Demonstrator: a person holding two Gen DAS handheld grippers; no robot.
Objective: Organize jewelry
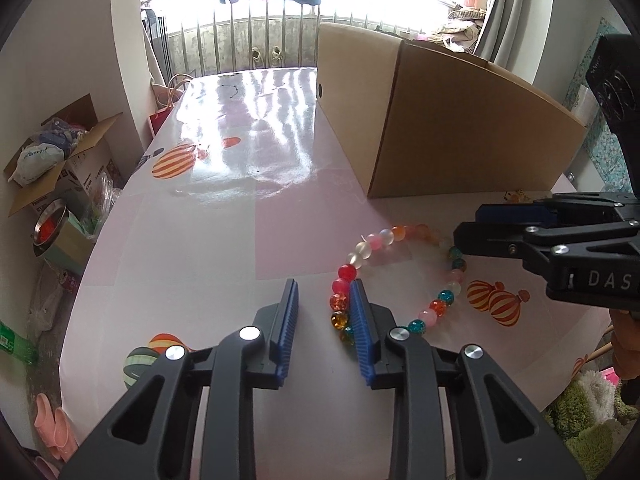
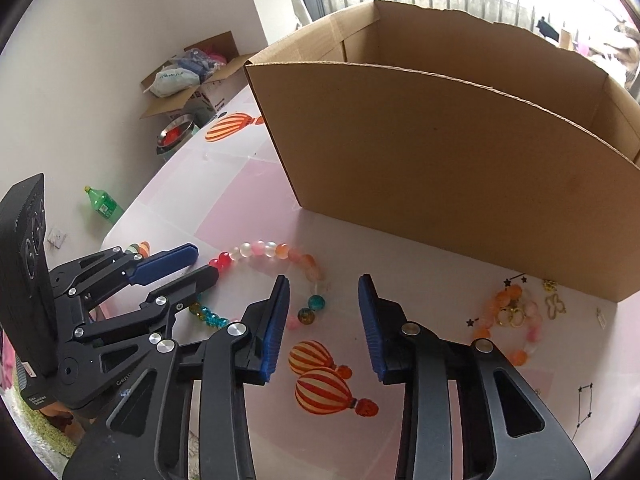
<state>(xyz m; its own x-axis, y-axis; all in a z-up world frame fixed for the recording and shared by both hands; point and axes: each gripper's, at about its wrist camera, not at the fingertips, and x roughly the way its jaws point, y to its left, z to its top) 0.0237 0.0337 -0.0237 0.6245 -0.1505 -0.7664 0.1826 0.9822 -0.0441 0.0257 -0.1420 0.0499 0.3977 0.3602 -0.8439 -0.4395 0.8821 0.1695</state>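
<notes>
I am holding my left gripper (image 1: 324,314) low over the table (image 1: 224,240), jaws apart with nothing between them; its right finger is lying just beside the red beads of the bead string (image 1: 400,276), probably to pin or nudge that side; I cannot tell if it is touching. My right gripper (image 2: 324,320) is hanging over the string's other side, jaws apart and gripping nothing, the aqua beads showing just past its left finger; it is probably lining up for a pick. The string is lying looped on the table, just in front of the open box (image 2: 440,152), which looks like its destination. A 2nd heap of jewelry (image 2: 516,316) is sitting near the box corner. Writing: "DAS" is showing on the right gripper; the labels elsewhere are too small to read.
</notes>
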